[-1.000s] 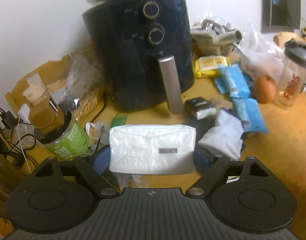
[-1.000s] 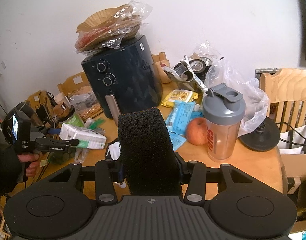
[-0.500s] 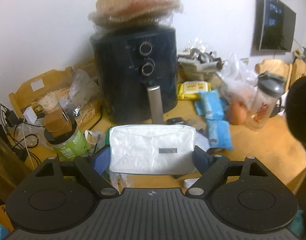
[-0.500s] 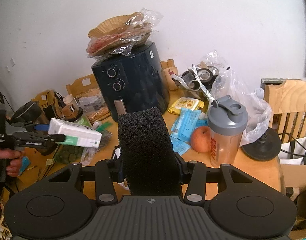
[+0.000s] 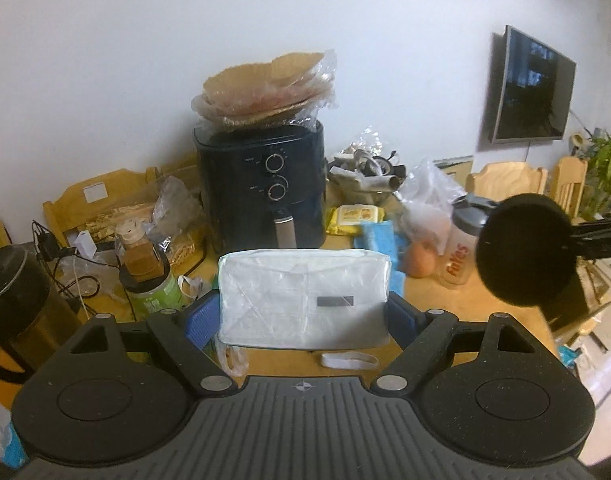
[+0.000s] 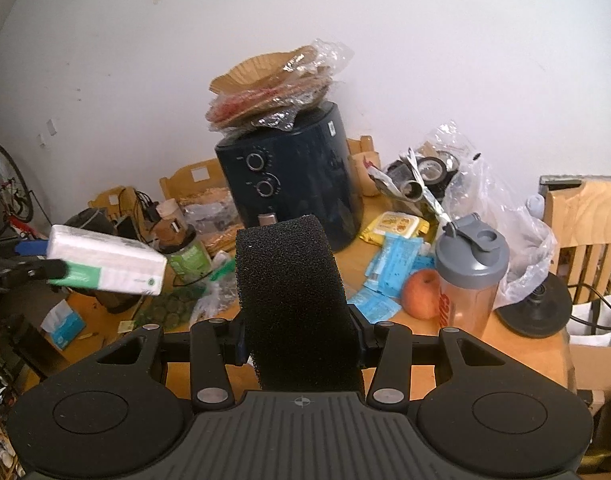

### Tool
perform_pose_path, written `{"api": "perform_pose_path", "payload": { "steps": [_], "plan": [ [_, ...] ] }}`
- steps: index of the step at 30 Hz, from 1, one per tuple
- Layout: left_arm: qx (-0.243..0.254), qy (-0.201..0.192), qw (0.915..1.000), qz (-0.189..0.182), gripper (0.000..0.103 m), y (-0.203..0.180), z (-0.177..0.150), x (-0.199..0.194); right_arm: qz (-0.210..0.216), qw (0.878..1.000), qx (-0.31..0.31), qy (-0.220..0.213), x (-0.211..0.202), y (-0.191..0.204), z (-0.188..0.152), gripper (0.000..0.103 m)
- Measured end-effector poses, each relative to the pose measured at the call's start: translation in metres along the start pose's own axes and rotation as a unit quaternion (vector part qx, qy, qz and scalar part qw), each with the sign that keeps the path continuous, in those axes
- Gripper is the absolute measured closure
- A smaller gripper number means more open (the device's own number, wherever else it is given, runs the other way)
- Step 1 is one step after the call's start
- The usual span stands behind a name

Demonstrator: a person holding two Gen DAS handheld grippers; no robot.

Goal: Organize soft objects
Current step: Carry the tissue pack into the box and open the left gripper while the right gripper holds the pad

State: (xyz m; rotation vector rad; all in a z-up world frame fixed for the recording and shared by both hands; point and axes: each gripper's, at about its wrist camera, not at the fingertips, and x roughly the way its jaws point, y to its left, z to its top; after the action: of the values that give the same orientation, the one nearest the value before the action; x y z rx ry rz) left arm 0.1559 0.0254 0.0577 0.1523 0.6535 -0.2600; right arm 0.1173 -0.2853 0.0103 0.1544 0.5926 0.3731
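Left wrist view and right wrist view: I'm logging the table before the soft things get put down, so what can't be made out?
- Left wrist view: tissue pack in the left gripper hides the table behind it.
- Right wrist view: black sponge in the right gripper covers the table centre.
- Air fryer dial markings: too small.

One air fryer (image 6: 293, 184), one shaker bottle (image 6: 469, 276), one peach (image 6: 421, 294), one yellow wipes pack (image 6: 397, 226), one tissue pack (image 5: 303, 298), one black sponge (image 6: 297, 304), two tongs (image 5: 303, 312) (image 6: 301, 336), two fryer dials (image 6: 254, 161) (image 6: 266, 188), one wall-mounted television (image 5: 527, 88).
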Motion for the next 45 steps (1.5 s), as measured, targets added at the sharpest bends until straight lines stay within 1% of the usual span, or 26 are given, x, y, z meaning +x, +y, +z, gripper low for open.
{"api": "perform_pose_path", "payload": {
  "steps": [5, 12, 17, 23, 28, 33, 38, 42, 45],
  "plan": [
    [-0.006, 0.0, 1.0, 0.001, 0.019, -0.011, -0.006, -0.028, 0.015, 1.0, -0.003, -0.004, -0.006, 0.003, 0.0, 0.055],
    [-0.031, 0.018, 0.9994, -0.002, 0.019, -0.023, -0.017, -0.052, 0.032, 0.999, -0.01, -0.007, -0.013, 0.008, -0.001, 0.055],
    [-0.055, 0.049, 0.9973, -0.005, 0.019, -0.03, -0.027, -0.056, 0.041, 0.999, -0.01, -0.011, -0.019, 0.01, -0.001, 0.055],
    [-0.082, 0.099, 0.9917, -0.006, 0.018, -0.038, -0.042, -0.056, 0.05, 0.999, -0.007, -0.01, -0.024, 0.012, -0.004, 0.055],
    [-0.113, 0.136, 0.9841, -0.014, 0.018, -0.038, -0.052, -0.051, 0.057, 0.998, -0.003, -0.009, -0.03, 0.013, -0.007, 0.054],
    [-0.139, 0.172, 0.9753, -0.006, 0.018, -0.039, -0.059, -0.04, 0.061, 0.998, 0.002, -0.005, -0.034, 0.014, -0.012, 0.054],
    [-0.184, 0.204, 0.9616, -0.005, 0.018, -0.035, -0.066, -0.033, 0.065, 0.998, -0.001, -0.002, -0.04, 0.019, -0.019, 0.054],
    [-0.203, 0.219, 0.9537, 0.032, 0.018, -0.036, -0.065, -0.027, 0.069, 0.998, 0.001, 0.004, -0.041, 0.022, -0.024, 0.054],
    [-0.237, 0.233, 0.9421, 0.046, 0.017, -0.033, -0.064, -0.02, 0.071, 0.997, 0.001, 0.007, -0.041, 0.025, -0.027, 0.054]
  ]
}}
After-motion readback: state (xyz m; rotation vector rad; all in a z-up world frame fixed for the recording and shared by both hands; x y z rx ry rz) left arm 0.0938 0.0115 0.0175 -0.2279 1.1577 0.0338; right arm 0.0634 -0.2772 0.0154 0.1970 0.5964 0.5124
